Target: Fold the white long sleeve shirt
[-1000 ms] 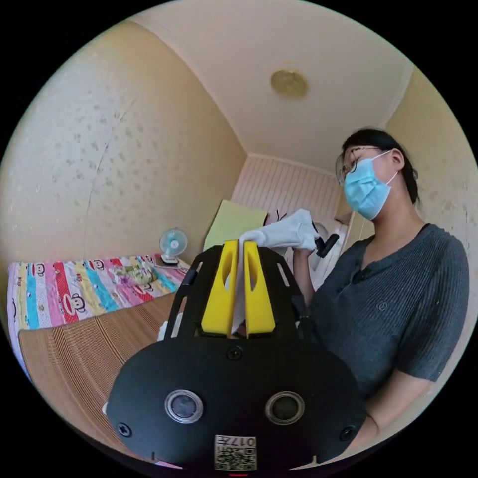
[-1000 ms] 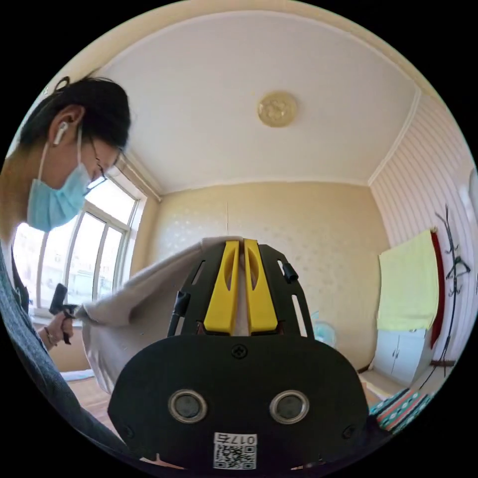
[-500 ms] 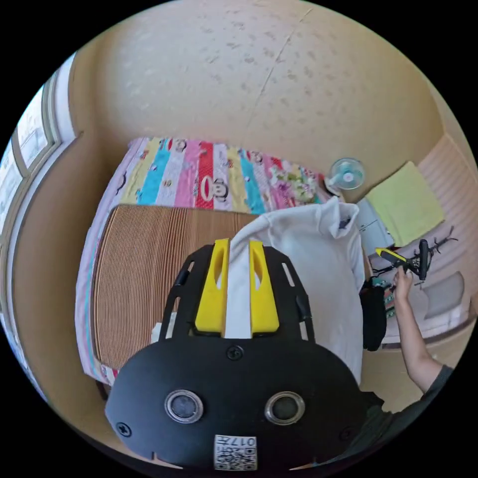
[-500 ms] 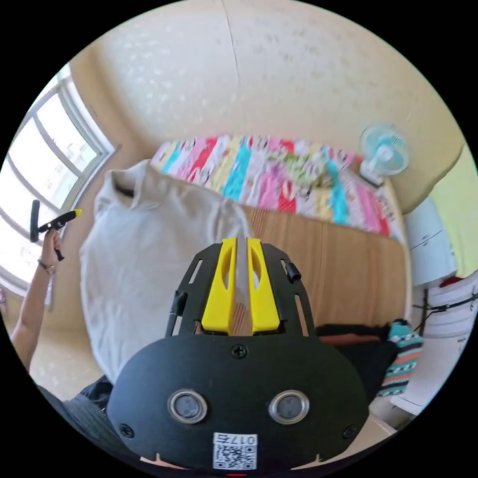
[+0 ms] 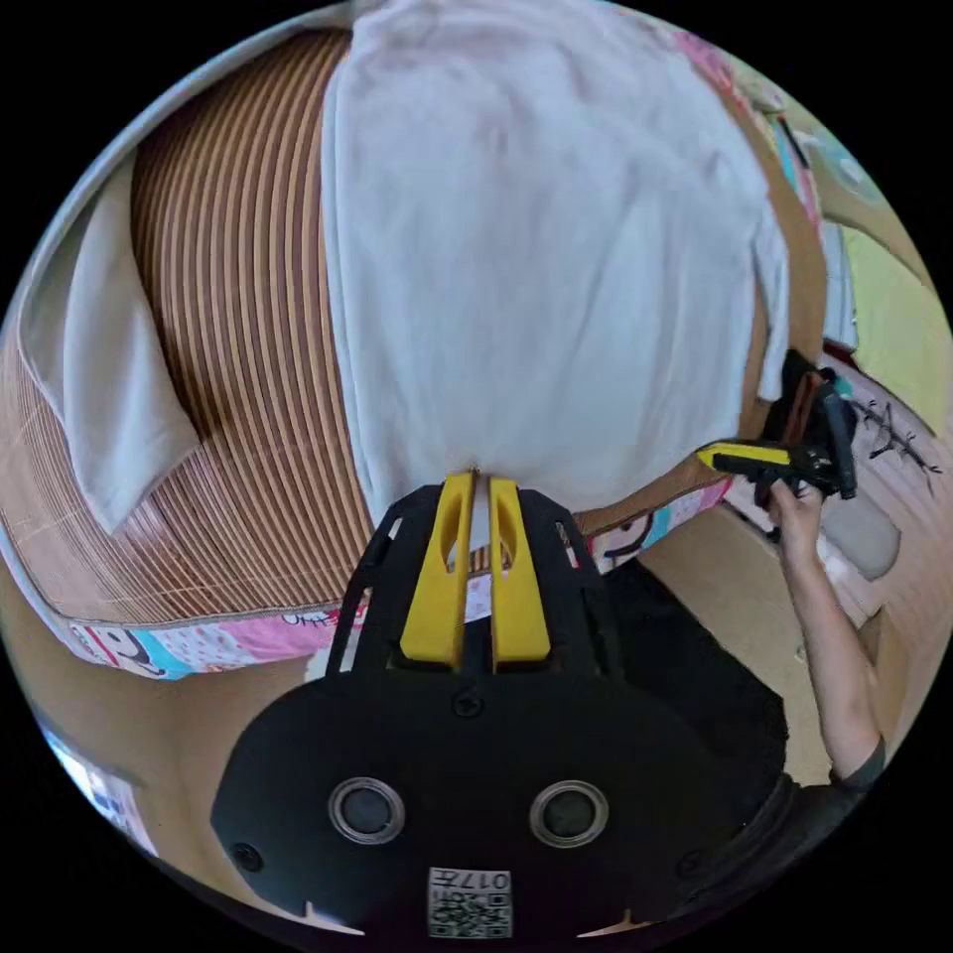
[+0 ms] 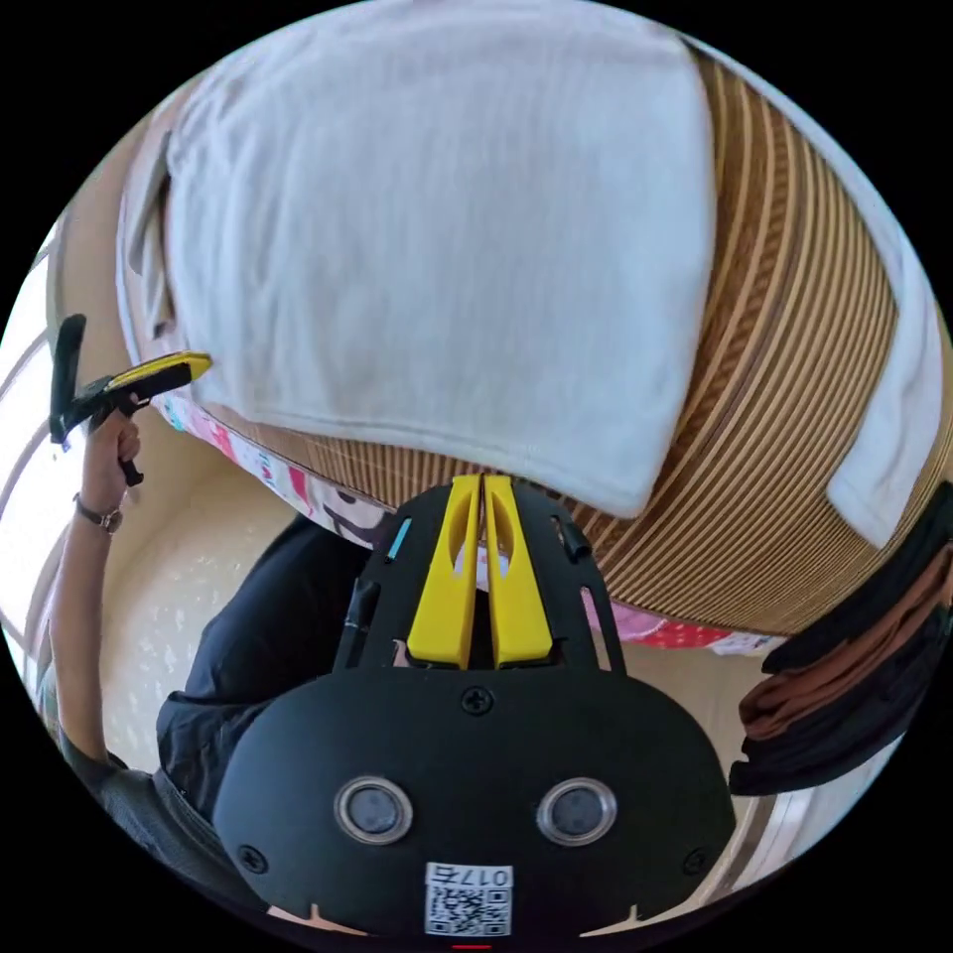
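The white long sleeve shirt [image 5: 536, 248] lies spread flat on a brown striped mat [image 5: 238, 298] on the bed. In the left gripper view my left gripper [image 5: 475, 481] is shut on the shirt's near hem, with white cloth showing between its yellow jaws. A hand holds my right gripper [image 5: 707, 456] at the hem further right. In the right gripper view the shirt [image 6: 437, 228] covers the mat [image 6: 794, 397]. There my right gripper [image 6: 481, 479] is shut tight with its tips at the hem's edge and no cloth between the jaws. The left gripper [image 6: 199, 363] touches the shirt's far corner.
A separate white cloth [image 5: 99, 347] lies on the mat beside the shirt [image 6: 893, 397]. A colourful sheet [image 5: 199, 635] edges the bed. Dark folded clothes [image 6: 844, 685] are stacked at one side. The person's dark trousers [image 6: 258, 635] and a pale floor [image 6: 179, 596] lie below.
Both grippers have swung from holding the shirt up in the air down to the bed. The shirt now lies flat on the mat. Cloth no longer shows between the right jaws.
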`<action>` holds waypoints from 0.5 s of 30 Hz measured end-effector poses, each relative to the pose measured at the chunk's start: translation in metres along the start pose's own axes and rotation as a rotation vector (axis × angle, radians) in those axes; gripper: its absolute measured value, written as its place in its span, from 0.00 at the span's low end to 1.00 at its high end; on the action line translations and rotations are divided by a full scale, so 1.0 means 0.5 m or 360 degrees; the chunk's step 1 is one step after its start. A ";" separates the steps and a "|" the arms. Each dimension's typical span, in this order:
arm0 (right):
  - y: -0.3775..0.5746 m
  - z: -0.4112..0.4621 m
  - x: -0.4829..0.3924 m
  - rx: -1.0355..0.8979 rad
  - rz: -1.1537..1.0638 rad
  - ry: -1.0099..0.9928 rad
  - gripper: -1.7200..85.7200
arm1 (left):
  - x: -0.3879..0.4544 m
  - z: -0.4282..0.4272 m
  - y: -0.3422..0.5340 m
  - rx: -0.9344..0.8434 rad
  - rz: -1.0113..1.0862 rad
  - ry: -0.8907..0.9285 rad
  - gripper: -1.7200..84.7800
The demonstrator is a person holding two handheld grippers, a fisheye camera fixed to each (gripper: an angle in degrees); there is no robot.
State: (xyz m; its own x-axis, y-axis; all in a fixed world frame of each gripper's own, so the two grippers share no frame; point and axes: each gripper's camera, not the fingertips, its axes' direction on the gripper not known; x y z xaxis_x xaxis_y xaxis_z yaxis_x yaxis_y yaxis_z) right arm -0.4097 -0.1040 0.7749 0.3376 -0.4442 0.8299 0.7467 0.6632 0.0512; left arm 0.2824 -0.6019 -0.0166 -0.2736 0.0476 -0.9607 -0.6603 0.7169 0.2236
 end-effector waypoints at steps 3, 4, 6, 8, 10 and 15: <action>0.070 -0.025 0.009 0.0125 0.0066 0.0038 0.02 | -0.005 -0.045 0.120 0.0203 0.0061 -0.0059 0.03; 0.098 -0.030 0.008 0.0116 0.0070 0.0062 0.02 | -0.008 -0.057 0.165 0.0180 0.0065 -0.0106 0.02; 0.145 -0.052 0.002 0.0219 0.0057 0.0139 0.02 | -0.011 -0.070 0.232 0.0125 0.0091 -0.0171 0.02; 0.173 -0.045 0.012 -0.0065 0.0110 0.0232 0.02 | -0.030 -0.087 0.316 0.0029 0.0082 -0.0190 0.02; 0.194 -0.033 0.028 -0.0263 0.0131 0.0202 0.02 | -0.067 -0.118 0.369 -0.0030 0.0011 -0.0049 0.03; 0.309 -0.089 0.095 -0.0089 0.0240 -0.0121 0.02 | -0.268 -0.342 0.574 0.0647 -0.0466 0.0479 0.11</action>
State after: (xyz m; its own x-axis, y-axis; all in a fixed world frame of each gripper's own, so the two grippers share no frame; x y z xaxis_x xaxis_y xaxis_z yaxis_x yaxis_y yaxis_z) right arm -0.2531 -0.0494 0.7976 0.4056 -0.2939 0.8655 0.7224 0.6833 -0.1065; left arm 0.0100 -0.5214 0.2044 -0.3461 -0.3500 -0.8705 -0.4335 0.8825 -0.1824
